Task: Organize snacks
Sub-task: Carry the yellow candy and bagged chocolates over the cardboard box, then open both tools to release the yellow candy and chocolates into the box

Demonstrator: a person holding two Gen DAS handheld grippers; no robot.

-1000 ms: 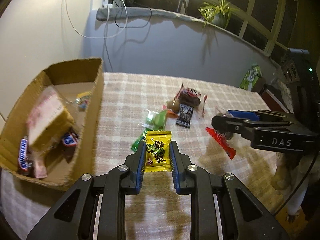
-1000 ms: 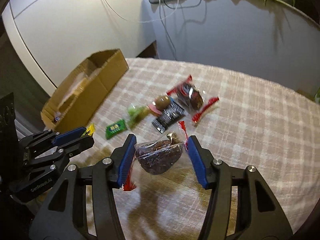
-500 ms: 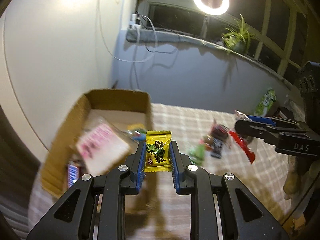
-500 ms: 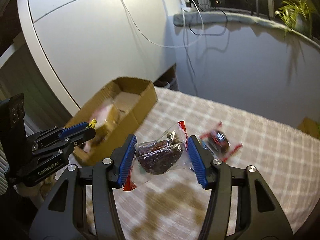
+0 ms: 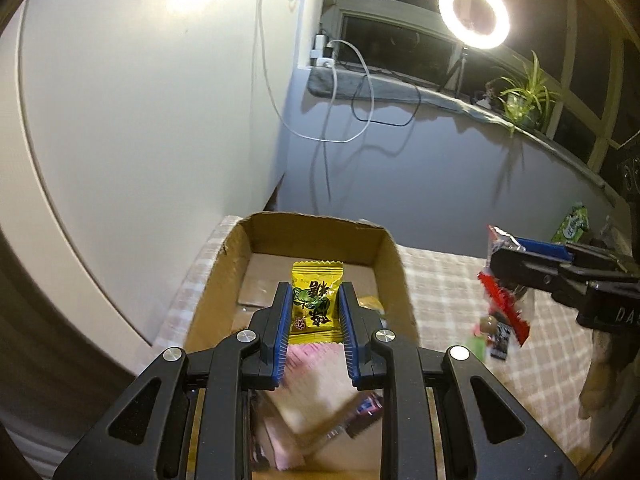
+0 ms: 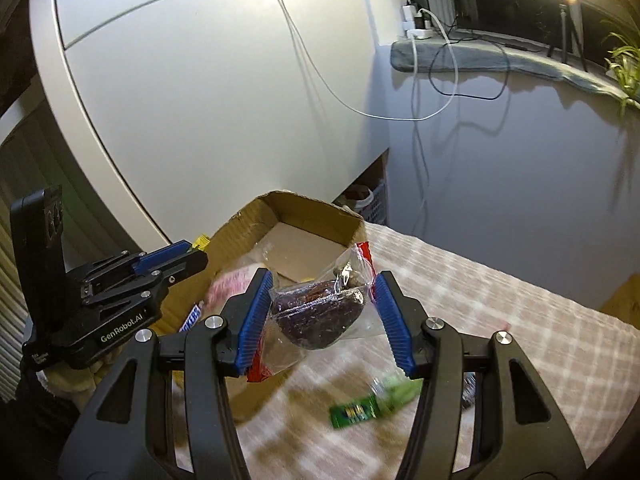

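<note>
**Both tongs carry snacks to the box; a few pieces left on the tabletop**

I hold two sets of tongs, one per hand. My left tongs (image 5: 314,312) are clamped on a yellow candy packet (image 5: 316,300), which hangs directly over the open cardboard box (image 5: 394,272), not yet released. My right tongs (image 6: 324,312) are closed on a clear bag of dark snack (image 6: 320,314) with a red sealed edge; it hangs above the box's near corner, partly over the checked tabletop (image 6: 520,320).

By my judgement the task is well along but unfinished. The box already holds a pink-and-white packet (image 5: 316,364), a Snickers bar (image 6: 191,316) and at least one small yellow piece (image 5: 370,303); blur hides the rest, so I cannot give a full count inside.

Still on the tabletop I count one green flat packet (image 6: 354,412), one pale green wrapped sweet (image 6: 396,394), one black packet (image 5: 502,340) and one small brown sweet (image 5: 489,323). A green bag (image 5: 574,224) stands at the far edge. So: two snacks in the air, roughly four loose ones left to collect.
</note>
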